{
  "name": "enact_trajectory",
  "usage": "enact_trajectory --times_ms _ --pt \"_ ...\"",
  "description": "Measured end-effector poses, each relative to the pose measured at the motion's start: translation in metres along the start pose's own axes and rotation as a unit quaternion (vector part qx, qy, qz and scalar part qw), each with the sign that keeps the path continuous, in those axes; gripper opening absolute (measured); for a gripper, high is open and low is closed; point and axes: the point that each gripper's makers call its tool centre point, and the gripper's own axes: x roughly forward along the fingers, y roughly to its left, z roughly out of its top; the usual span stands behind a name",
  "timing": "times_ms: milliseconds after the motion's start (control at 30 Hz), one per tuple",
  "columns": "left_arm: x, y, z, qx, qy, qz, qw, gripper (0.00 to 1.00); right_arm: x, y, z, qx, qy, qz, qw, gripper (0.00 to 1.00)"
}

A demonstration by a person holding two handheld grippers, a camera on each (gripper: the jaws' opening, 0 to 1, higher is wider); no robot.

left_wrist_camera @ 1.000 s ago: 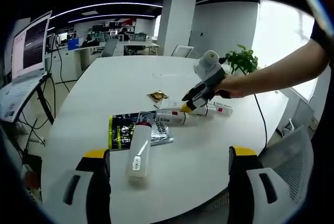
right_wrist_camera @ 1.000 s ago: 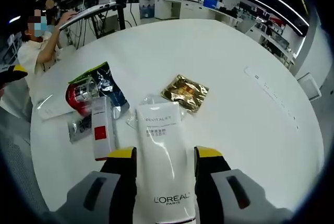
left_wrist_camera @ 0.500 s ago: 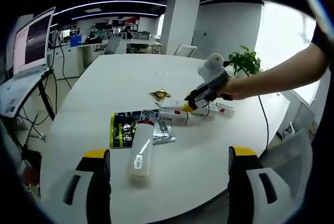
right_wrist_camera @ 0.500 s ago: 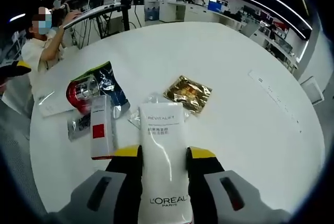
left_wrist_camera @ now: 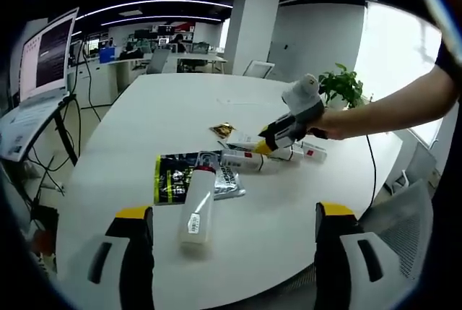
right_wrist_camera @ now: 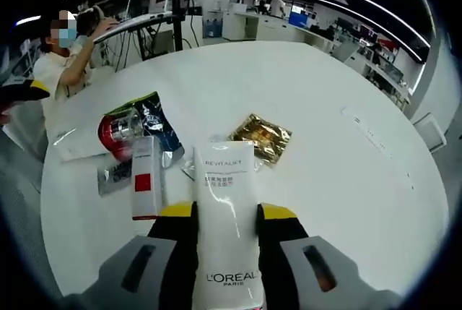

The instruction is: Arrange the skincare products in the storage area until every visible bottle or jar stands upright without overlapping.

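My right gripper [right_wrist_camera: 224, 216] has its jaws clamped on the sides of a white tube [right_wrist_camera: 224, 234], which lies lengthwise between them with its far end pointing out over the white counter [right_wrist_camera: 346, 201]. Just left of the tube lies a white box with a red patch [right_wrist_camera: 145, 182], and past that a red jar [right_wrist_camera: 117, 128] rests on a dark packet [right_wrist_camera: 155, 123]. A gold sachet [right_wrist_camera: 262, 136] lies just beyond the tube's far end.

My left gripper [left_wrist_camera: 225, 220] hovers above the near edge of the counter with its jaws wide apart, gripping nothing. Ahead of it a white bottle [left_wrist_camera: 197, 204] lies on its side, partly over a dark packet, with the right gripper farther off among the other tubes.
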Motion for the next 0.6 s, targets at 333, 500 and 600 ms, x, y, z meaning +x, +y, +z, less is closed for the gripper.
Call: enact_trajectory --times_ms 333,500,600 --pt "-0.003 -0.007 0.011 0.014 -0.014 -0.010 0.9998 0.82 -0.044 0.001 0.016 0.019 -0.057 -0.037 0.9975 0.30" --pt "-0.006 -0.016 0.019 0.019 -0.025 -0.019 0.9993 0.83 -0.064 0.000 0.020 0.023 -0.078 -0.056 0.9952 0.30" --pt "-0.008 -0.024 0.026 0.026 -0.032 -0.025 0.9988 0.83 -0.077 0.003 0.023 0.025 -0.088 -0.065 0.9937 0.30"
